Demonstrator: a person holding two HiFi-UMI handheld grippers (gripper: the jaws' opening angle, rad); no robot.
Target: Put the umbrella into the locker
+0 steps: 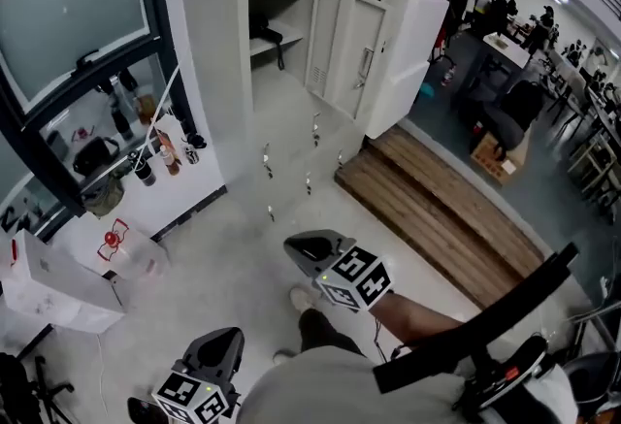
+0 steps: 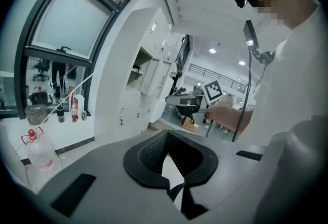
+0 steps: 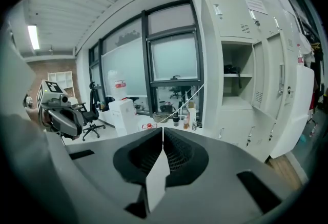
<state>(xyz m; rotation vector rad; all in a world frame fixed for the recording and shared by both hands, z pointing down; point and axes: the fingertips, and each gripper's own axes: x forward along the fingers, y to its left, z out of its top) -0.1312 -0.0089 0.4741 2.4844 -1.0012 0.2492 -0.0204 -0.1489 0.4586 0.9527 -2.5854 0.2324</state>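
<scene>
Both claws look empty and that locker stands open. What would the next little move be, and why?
Probably push the door shut with the right claw. It and the left claw are shut and empty, and a dark thing, perhaps the umbrella, already lies on the shelf of the open locker; I can't tell for sure.

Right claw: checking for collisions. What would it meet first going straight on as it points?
Probably the bottles on the white ledge below the window, left of the open locker; nothing nearer shows, depth unclear.
</scene>
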